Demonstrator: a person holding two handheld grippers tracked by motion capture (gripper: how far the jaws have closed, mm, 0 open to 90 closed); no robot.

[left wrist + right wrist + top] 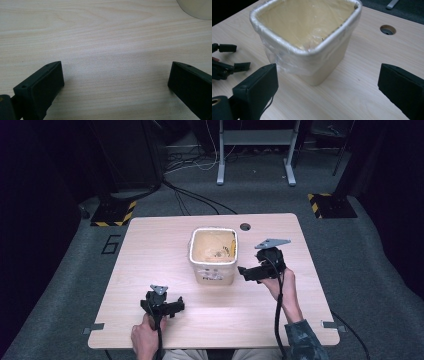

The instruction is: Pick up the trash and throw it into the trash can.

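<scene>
From the high view, the cream bin with its clear plastic liner sits mid-table, the right gripper hangs just beside its right wall without touching, and the left gripper sits near the table's front edge, well apart from it. In the left gripper view the jaws are spread wide over bare table with nothing in them. Right gripper view, same deal: jaws wide, nothing grasped, bin straight ahead.
</scene>
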